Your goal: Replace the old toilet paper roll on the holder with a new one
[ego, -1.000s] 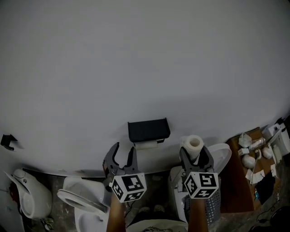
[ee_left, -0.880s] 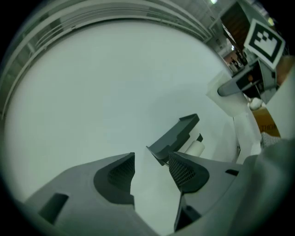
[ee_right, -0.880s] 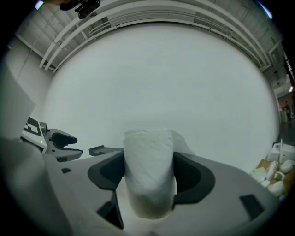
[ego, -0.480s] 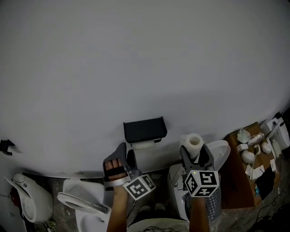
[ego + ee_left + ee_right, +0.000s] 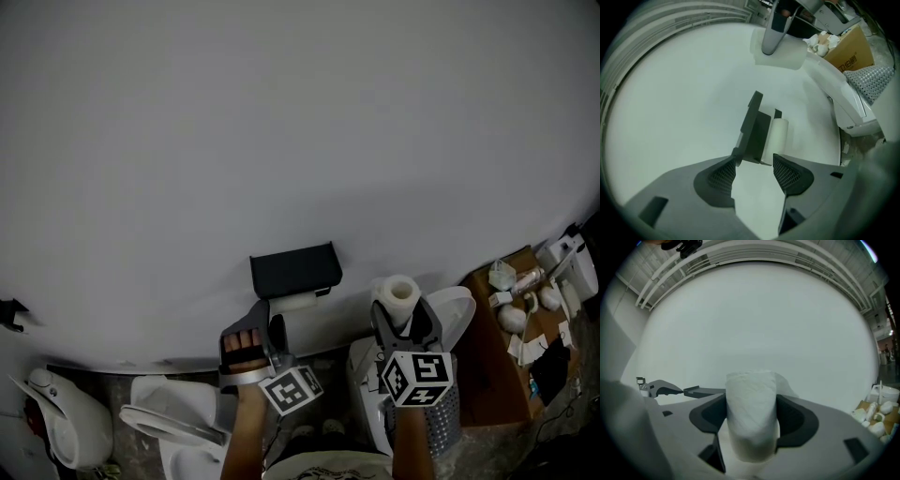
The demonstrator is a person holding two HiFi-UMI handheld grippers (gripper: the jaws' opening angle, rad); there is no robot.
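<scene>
A black holder (image 5: pixel 295 270) is fixed to the white wall, with the thin old roll (image 5: pixel 298 301) on its bar just beneath. My left gripper (image 5: pixel 267 321) lies rolled on its side right below the holder. Its jaws have just been opening and hold nothing. In the left gripper view the holder (image 5: pixel 754 129) and the old roll (image 5: pixel 777 136) sit just beyond the open left gripper (image 5: pixel 752 171). My right gripper (image 5: pixel 403 319) is shut on the full new roll (image 5: pixel 401 298), held upright to the right of the holder. The new roll (image 5: pixel 752 413) fills the gap between the jaws of the right gripper (image 5: pixel 752 420).
A white toilet (image 5: pixel 178 427) stands at the lower left, another white fixture (image 5: pixel 61 422) beyond it. A perforated metal basket (image 5: pixel 441 417) is under my right hand. A cardboard box (image 5: pixel 492 370) with small clutter sits at the right. A black hook (image 5: pixel 11 314) is on the wall, far left.
My left gripper has rolled onto its side, shifted a little and now sits close under the holder. The right gripper with the new roll has stayed where it was.
</scene>
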